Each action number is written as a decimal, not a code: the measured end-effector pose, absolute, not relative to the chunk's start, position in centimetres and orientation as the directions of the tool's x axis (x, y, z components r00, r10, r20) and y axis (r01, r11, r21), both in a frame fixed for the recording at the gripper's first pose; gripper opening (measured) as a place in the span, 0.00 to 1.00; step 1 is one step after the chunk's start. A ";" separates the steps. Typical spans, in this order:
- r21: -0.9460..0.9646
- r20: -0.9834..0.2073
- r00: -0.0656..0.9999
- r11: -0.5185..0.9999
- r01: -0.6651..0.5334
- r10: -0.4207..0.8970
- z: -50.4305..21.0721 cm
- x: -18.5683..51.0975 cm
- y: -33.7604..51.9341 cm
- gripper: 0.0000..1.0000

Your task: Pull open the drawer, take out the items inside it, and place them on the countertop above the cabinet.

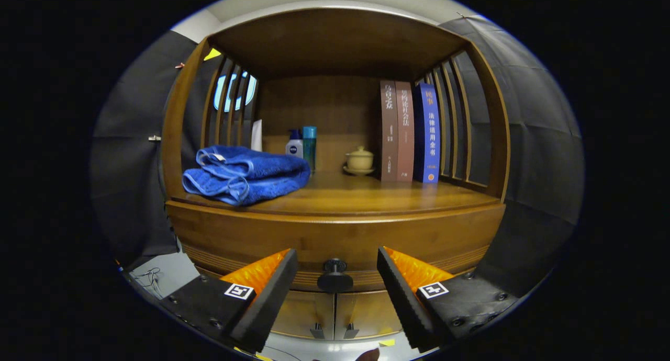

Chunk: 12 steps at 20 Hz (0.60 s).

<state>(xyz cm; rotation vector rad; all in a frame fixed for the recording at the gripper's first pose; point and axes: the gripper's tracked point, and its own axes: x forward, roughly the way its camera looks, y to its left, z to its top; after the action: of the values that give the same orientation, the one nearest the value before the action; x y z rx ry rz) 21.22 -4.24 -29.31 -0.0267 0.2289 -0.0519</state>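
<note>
Claw [337, 277] released, 1 drawer knob [335, 275] btwn fingers, countertop [366, 196]: 1 towel [245, 173], 3 books [410, 132], 2 bottles [303, 145]

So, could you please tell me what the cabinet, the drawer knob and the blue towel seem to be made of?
Cabinet: probably varnished wood, showing grain and sheen. Drawer knob, between the open tool fingers: dark, possibly metal or plastic. Blue towel: soft terry cloth, with a fuzzy folded pile.

I'm counting three books [410, 132], two bottles [302, 144], one folded towel [243, 173], one lidded cup [359, 159], one drawer knob [334, 277].
</note>
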 end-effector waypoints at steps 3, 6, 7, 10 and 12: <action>-0.015 -0.266 0.962 0.998 0.058 -0.060 -31.4 21.9 -4.4 0.92; 0.004 -0.305 0.951 0.999 0.054 -0.051 -33.1 22.6 -4.1 0.77; 0.021 -0.305 0.951 0.999 0.047 -0.038 -33.1 22.8 -3.9 0.70; 0.013 -0.299 0.953 0.998 0.057 -0.050 -32.8 22.7 -4.0 0.48; 0.010 -0.294 0.955 0.999 0.052 -0.047 -33.0 22.9 -4.0 0.42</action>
<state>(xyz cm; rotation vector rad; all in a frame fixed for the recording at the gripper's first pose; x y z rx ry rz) 22.92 -4.00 -33.01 0.0174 0.2977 -0.0502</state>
